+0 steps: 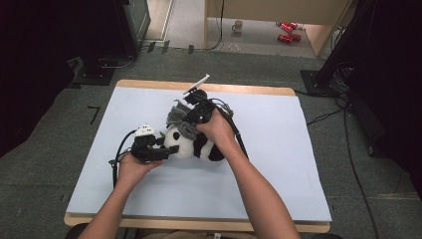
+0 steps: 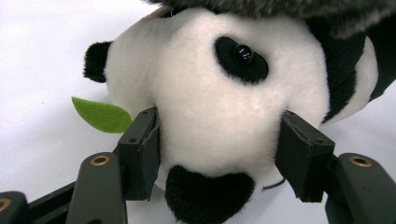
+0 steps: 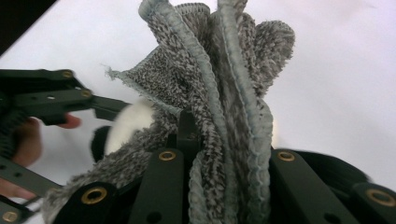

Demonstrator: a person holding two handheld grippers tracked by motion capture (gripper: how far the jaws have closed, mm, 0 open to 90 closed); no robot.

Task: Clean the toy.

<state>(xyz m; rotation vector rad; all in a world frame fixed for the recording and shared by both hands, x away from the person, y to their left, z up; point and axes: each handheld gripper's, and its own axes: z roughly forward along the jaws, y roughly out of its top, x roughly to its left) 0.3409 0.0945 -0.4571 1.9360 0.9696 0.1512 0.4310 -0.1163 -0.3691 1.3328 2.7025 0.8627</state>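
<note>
Tongs first, high view: left tongs (image 1: 166, 151) sit low at the snout end of the black-and-white plush panda toy (image 1: 191, 143), which lies on its side mid-counter on the pale blue sheet (image 1: 278, 164). Right tongs (image 1: 185, 118) come in from above w/ a bunched grey terry cloth (image 1: 179, 121) pinched tight, cloth resting on panda's upper side. Light wood counter (image 1: 249, 89) edge shows beyond the sheet.

Left gripper view: jaws part-open, astride panda's white muzzle (image 2: 219, 126); pads look to be just at the fur each side, can't tell if they press. Reads as loose, not a firm hold. Small green felt leaf (image 2: 102, 115) lies on the sheet beside panda's head, near the left jaw. Grey cloth fringe (image 2: 280, 9) crosses top of frame, over the head.

Right gripper view: jaws clamped on cloth folds (image 3: 224, 93), narrow gap packed w/ fabric. Left tongs (image 3: 51, 93) and fingers farther off at left; bit of white fur (image 3: 130, 119) under the cloth.

Risks, my read: w/ left jaws slack, any wipe or drag by the cloth could roll or slide the panda across the smooth sheet. Bunched cloth may snag on an ear or the left jaw. Leaf could get swept off.

Around: mug (image 1: 238, 26) and red cans (image 1: 287, 31) on floor far back, cables at right; nothing blocks the work bar the left tongs crowding the face.
</note>
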